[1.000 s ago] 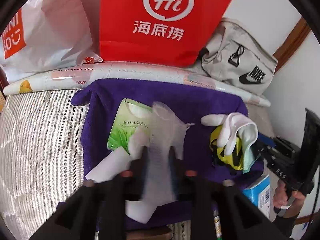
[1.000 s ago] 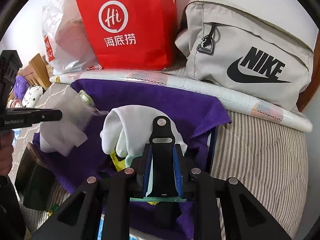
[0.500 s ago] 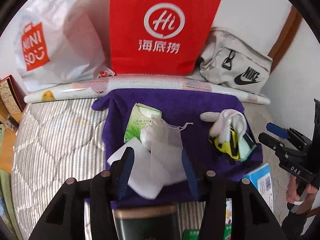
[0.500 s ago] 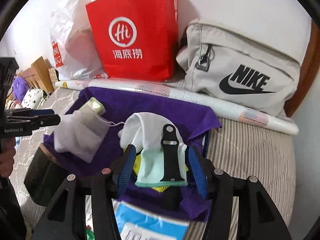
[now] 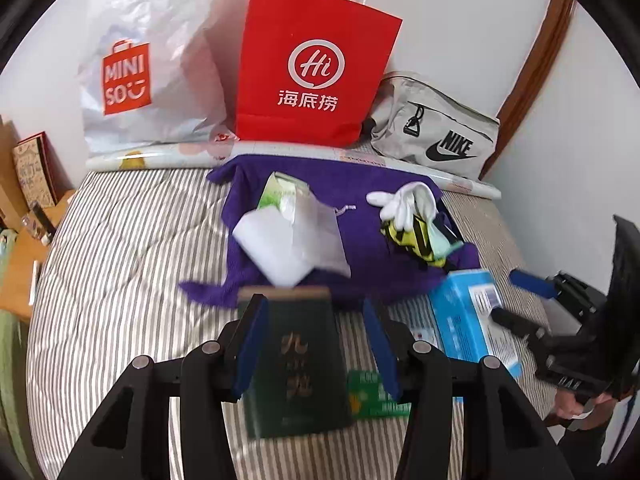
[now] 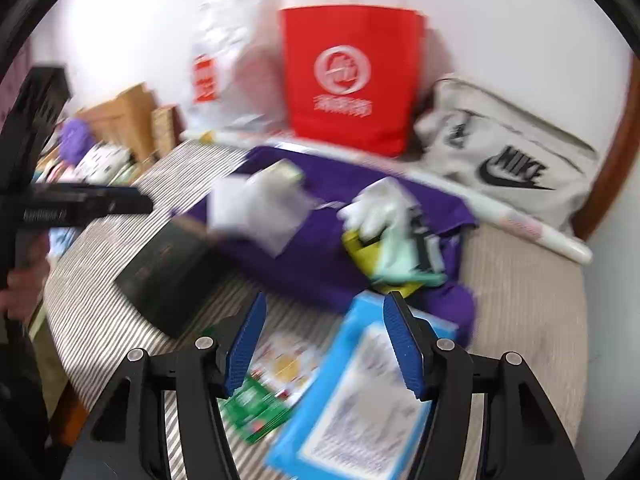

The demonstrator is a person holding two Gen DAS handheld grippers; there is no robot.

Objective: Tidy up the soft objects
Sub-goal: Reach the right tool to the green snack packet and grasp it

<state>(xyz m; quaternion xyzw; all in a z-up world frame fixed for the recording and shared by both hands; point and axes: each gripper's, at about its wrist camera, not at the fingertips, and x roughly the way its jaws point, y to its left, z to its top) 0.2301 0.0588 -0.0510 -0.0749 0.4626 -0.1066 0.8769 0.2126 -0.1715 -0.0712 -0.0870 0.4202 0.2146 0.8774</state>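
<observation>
Two soft heaps lie on the purple towel ahead of both sets of jaws: left gripper empty and parted, facing the white pouch; right gripper empty, opening, nearer the gloves.

left claw: parted, empty | right claw: opening, nothing between pads

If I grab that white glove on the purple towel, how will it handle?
The white glove looks floppy: its fingers droop over the yellow item. Probably light for its size. It may drag its neighbours, since it lies piled on them on the purple towel.
</observation>
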